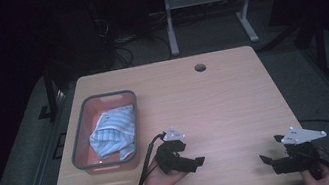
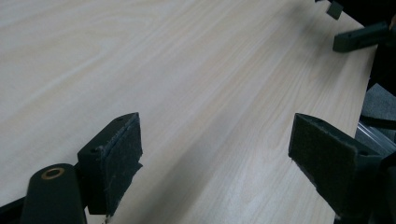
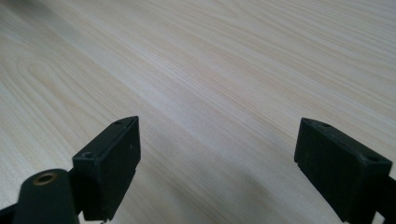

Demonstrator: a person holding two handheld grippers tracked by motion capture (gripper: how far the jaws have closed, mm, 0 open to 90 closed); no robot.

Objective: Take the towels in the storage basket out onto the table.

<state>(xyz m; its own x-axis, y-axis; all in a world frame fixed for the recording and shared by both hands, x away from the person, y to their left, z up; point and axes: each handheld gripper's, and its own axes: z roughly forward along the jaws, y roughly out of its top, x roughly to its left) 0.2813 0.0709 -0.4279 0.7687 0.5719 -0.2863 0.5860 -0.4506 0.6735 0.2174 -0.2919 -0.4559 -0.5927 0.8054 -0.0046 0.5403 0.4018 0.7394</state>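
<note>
Striped cloth [image 1: 113, 134] lies bunched in the grey basket [image 1: 77, 140] at the table's [image 1: 215, 104] nine o'clock, probably stowed. Left gripper [image 1: 195, 161] hovers just beside it at four o'clock, fingers wide, empty; right gripper [image 1: 266, 160] waits well apart, fingers likewise wide

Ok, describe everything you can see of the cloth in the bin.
The cloth is a light blue fabric with fine pale stripes, crumpled into a loose heap with folds and a whitish patch near its top. It lies inside the grey-rimmed bin with a reddish interior, at the table's left side, filling the middle and near part. It rests on the bin's floor; no claw touches it.
</note>
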